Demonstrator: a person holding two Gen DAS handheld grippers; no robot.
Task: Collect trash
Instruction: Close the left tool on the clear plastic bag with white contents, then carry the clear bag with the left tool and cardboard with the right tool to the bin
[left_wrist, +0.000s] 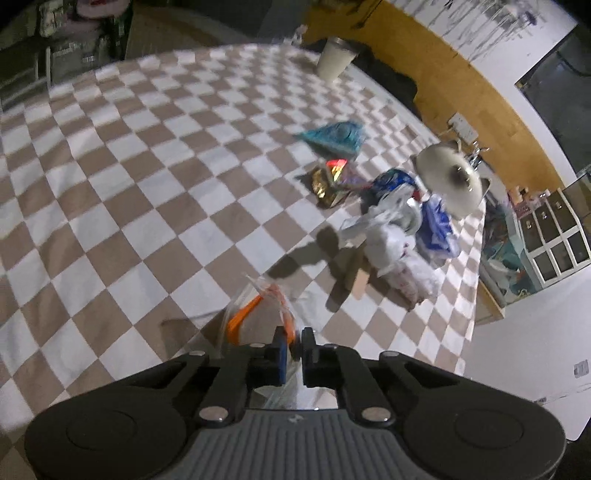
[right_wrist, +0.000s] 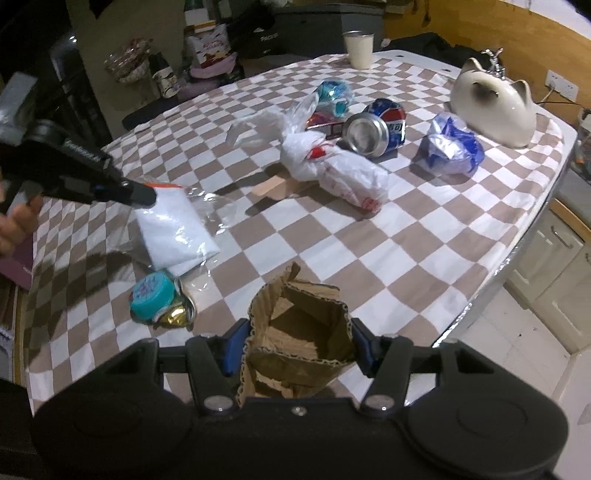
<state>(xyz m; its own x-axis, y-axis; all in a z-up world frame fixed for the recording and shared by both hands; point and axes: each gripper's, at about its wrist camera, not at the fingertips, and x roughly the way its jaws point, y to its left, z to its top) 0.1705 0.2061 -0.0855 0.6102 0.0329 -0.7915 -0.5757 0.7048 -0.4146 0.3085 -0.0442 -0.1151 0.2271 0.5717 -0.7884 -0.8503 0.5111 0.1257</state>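
**Clear packet pinched, bag waiting open**

The left tongs (left_wrist: 297, 341) are closing right down on the clear plastic packet (right_wrist: 173, 225), pinching its orange-trimmed top edge while the white-filled body is trailing on the checked bench (left_wrist: 110, 184). The right tongs (right_wrist: 295, 343) are standing part-open, gripping the brown paper bag (right_wrist: 299, 332) by its sides with the mouth gaping upward.

The hold is looking thin: slick film caught at one edge may slide out as the packet is being carried, and the hanging weight could snag the teal-lidded tub (right_wrist: 153, 295) sitting just beside it. Squeezing the bag is also narrowing its mouth, so the packet may catch on the rim.

The right wrist view is showing the packet's full shape, the bag and the crushed can (right_wrist: 376, 127); the left wrist view is showing only the pinch itself, close up.
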